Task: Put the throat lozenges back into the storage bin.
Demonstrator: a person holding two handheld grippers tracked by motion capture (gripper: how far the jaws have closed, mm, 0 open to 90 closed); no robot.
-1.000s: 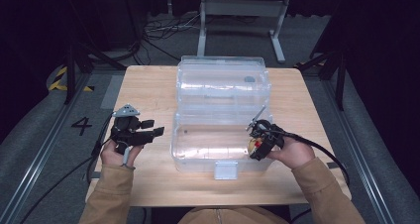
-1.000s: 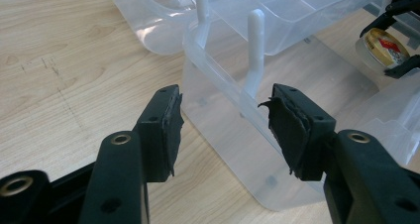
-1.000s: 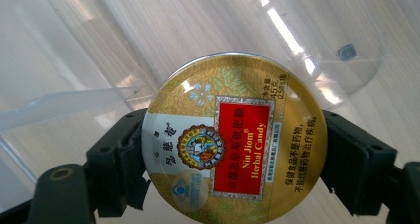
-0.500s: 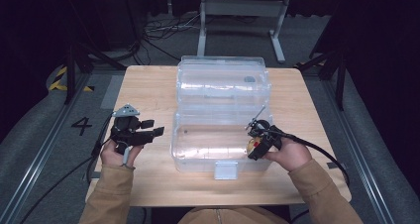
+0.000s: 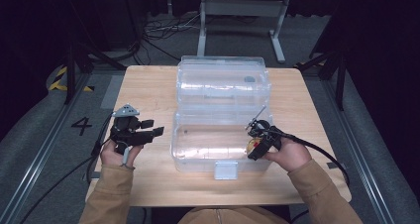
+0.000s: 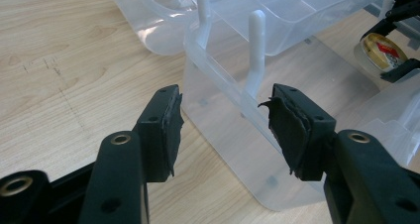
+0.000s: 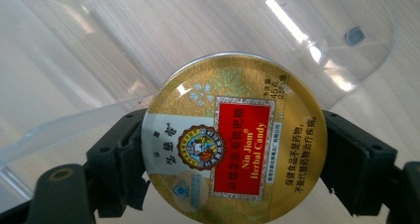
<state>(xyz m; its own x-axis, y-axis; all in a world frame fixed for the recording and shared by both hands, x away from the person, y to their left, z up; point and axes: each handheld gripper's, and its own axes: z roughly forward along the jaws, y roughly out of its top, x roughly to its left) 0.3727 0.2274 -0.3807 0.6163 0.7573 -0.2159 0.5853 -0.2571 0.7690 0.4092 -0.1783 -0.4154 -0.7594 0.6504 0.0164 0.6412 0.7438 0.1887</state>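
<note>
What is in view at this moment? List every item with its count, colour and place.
Storage box: one, clear plastic, middle of the table, lid open toward the far side.
Candy tin: one, round, gold with a red label, held over the box's right end.
Table: one, light wood, under everything.
Metal frame: one, grey, on the floor beyond the table.
Cables: several, black, on the floor behind the table.
Left gripper: one, black, jaws apart, beside the box's left end.
Right gripper: one, black, clamped on the tin.
Sleeves: two, tan, at the near edge.
</note>
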